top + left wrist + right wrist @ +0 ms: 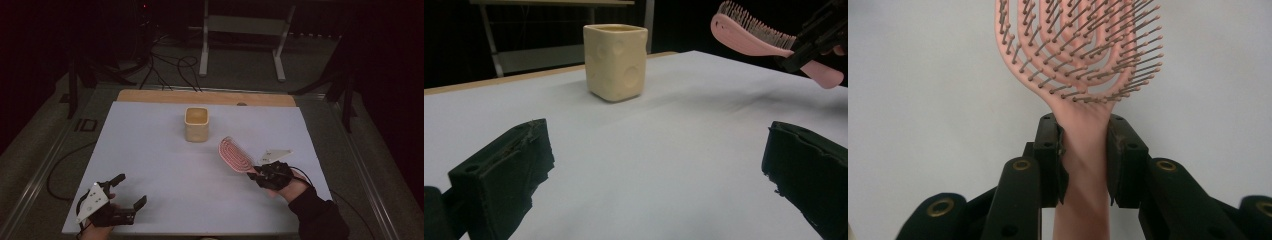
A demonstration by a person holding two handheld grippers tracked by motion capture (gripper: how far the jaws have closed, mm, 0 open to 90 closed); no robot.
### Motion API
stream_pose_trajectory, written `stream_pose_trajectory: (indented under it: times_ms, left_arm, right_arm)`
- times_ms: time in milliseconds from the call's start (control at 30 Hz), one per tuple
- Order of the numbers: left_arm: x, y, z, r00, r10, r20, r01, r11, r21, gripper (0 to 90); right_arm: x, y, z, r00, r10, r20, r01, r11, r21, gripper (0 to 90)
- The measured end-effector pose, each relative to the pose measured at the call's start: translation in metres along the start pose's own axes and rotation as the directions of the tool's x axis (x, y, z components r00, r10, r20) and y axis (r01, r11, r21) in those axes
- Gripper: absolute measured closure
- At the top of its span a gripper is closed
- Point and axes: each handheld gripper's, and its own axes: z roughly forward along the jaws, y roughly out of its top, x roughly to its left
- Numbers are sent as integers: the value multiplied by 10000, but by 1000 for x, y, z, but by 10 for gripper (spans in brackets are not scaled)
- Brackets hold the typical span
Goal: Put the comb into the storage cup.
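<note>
Pink hairbrush [235, 155] is held by the right gripper [256, 172] right of centre in the high view, lifted clear of the white table cover [165, 170]. Jaws are clamped narrow on the brush handle, one pad on each side, seen head-on in the right gripper view [1083, 150]. Bristled head [1080, 45] is seen pointing to the top of that frame, bristles facing the camera. In the high view the brush head is angled toward upper left, toward the cream square cup [196, 124].

Cup is seen upright at centre of the high view, well apart from the brush; dimpled walls are shown in the left gripper view [615, 62].

Left gripper [131, 192] is seen at lower left of the high view, low over the cover, jaws spread wide, nothing between them. Brush is seen in the upper right of the left gripper view [751, 37], gripped at the handle, above the table.
</note>
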Motion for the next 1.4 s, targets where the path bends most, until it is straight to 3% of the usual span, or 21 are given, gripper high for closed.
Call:
stream_pose_trajectory:
  times_ms: [300,467,567,767,867,933,1000,1033,1167,1233,1400]
  left_arm:
    - [0,0,1,10000,-35,17,35,10000,40,3]
    - [-1,0,2,10000,-22,37,22,9999,106,3]
    - [-2,1,2,10000,-19,92,18,10000,85,3]
    - [-5,3,5,9997,-121,215,117,9998,166,3]
    - [-7,4,6,9994,-71,338,64,9998,214,3]
    - [-8,4,7,9992,-55,388,46,9997,229,3]
    - [-9,5,7,9993,-66,378,55,9996,277,3]
    - [-10,5,8,9991,-142,402,130,9995,297,3]
    - [-11,8,9,9984,-389,401,376,9988,305,3]
    - [-11,12,11,9983,-497,292,485,9980,412,3]
    - [-12,28,16,9968,-743,280,729,9961,493,3]
  right_arm:
    - [12,-2,3,9991,423,-7,-421,9904,-1317,709]
    - [26,-3,6,9963,268,820,-118,9841,-1774,709]
    - [34,-3,8,9941,216,1062,-1,9803,-1977,710]
    - [39,-9,16,9951,517,838,-264,9600,-2787,710]
    - [39,-11,17,9961,726,501,-531,9470,-3168,711]
    - [36,-14,16,9960,892,85,-810,9369,-3401,711]
    - [36,-15,16,9942,1065,134,-951,9321,-3494,712]
    - [34,-18,14,9910,1336,-50,-1262,9224,-3649,713]
    - [31,-22,15,9855,1611,-526,-1691,9142,-3682,714]
    - [30,-24,17,9840,1755,-316,-1748,9143,-3655,715]
    - [27,-23,16,9803,1925,-442,-1950,9079,-3711,717]
